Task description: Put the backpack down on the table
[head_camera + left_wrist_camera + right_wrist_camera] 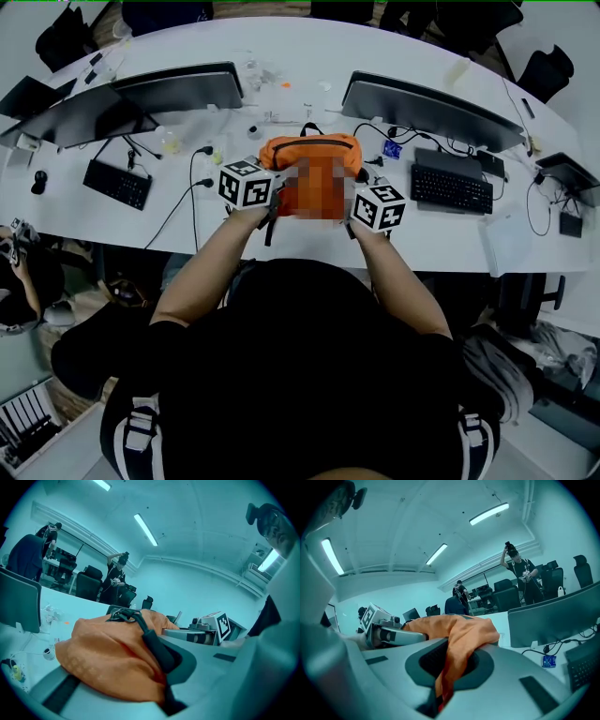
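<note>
An orange backpack (309,155) with black straps hangs low over the white table (309,56), between two monitors. My left gripper (266,199) is shut on its left side, with orange fabric (112,660) and a black strap pinched between the jaws. My right gripper (364,208) is shut on its right side, a fold of orange fabric (457,656) clamped in its jaws. In the left gripper view the right gripper's marker cube (220,626) shows beyond the backpack. In the right gripper view the left gripper's cube (370,618) shows behind it. Whether the bag's bottom touches the table is hidden.
Two monitors (183,89) (427,108) flank the backpack, with keyboards (117,183) (452,187) in front. Cables and small items (253,127) lie behind the bag. A laptop (567,178) sits far right. People stand by desks in the background (520,573).
</note>
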The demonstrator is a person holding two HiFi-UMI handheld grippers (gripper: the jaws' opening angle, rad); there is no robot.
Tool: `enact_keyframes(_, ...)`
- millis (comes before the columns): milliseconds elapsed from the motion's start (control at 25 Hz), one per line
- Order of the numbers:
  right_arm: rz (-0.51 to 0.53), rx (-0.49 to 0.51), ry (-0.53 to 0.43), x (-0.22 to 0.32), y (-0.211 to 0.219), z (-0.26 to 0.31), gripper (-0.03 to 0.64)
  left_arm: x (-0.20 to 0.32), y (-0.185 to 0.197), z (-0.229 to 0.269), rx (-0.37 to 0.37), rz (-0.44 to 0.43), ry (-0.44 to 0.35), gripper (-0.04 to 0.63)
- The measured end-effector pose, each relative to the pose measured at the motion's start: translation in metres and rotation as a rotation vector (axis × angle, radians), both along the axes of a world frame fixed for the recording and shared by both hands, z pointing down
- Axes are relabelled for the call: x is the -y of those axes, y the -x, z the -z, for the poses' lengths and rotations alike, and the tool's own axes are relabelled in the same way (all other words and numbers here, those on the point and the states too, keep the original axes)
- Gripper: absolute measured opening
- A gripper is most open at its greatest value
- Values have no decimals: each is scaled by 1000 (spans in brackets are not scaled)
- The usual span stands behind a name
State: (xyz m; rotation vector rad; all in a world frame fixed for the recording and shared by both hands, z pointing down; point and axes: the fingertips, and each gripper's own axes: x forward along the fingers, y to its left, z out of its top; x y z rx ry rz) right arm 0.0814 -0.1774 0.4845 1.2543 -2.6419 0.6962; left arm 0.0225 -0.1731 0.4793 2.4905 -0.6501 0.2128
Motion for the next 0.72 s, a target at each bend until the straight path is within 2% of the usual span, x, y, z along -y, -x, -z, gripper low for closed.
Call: enact_keyframes(720,-28,-28,110,3,-6,-53,32,6,-2,-53,22,-67,100,29)
